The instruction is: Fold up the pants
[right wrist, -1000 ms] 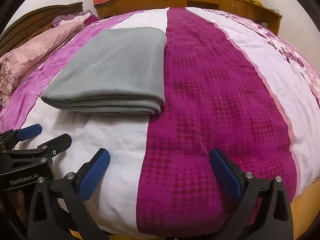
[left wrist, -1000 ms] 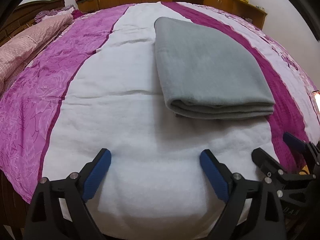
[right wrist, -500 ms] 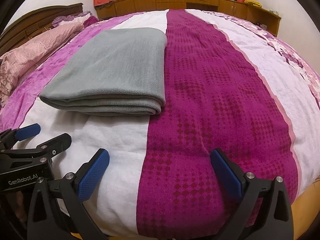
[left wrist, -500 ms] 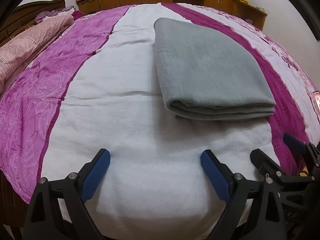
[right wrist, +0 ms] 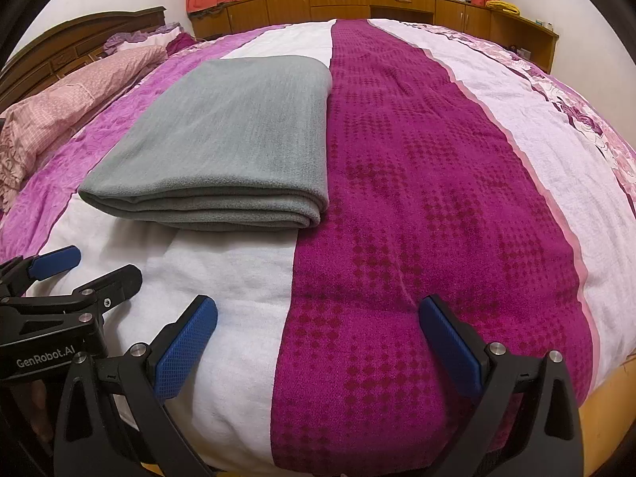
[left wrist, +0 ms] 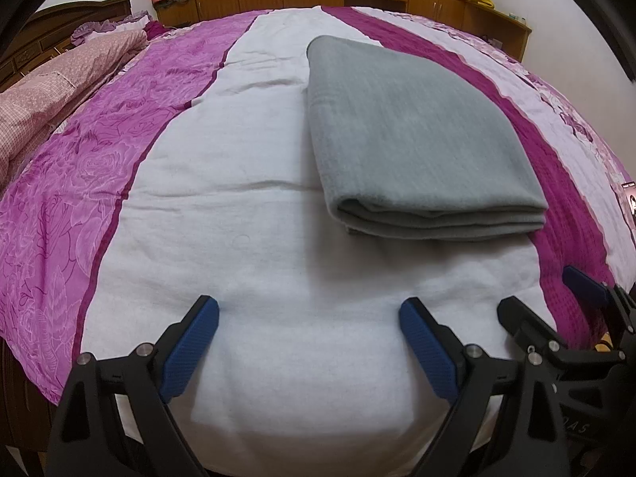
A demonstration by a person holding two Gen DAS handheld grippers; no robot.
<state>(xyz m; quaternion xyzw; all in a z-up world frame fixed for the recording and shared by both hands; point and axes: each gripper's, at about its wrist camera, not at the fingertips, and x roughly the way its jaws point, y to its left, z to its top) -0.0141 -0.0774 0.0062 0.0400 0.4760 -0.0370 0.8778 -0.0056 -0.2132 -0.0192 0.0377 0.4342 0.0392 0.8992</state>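
The grey pants (left wrist: 409, 139) lie folded into a flat, layered rectangle on the bed, with the stacked edges facing me. In the right wrist view the same grey pants (right wrist: 234, 147) rest to the upper left, straddling the white and purple stripes. My left gripper (left wrist: 310, 318) is open over the white stripe, short of the pants, nothing between its blue pads. My right gripper (right wrist: 318, 314) is open too, held over the dark purple stripe to the right of the pants. Each gripper shows at the edge of the other's view.
The bedspread (left wrist: 119, 183) has pink, white and dark purple stripes. Pink pillows (left wrist: 47, 91) lie at the left by a wooden headboard. Wooden cabinets (right wrist: 357, 4) and curtains line the far wall. The bed's near edge (right wrist: 608, 401) drops away at the lower right.
Both grippers have drawn back and tilted slightly, so the pants sit a little farther off in view. The pants have not moved and the jaws stay apart.
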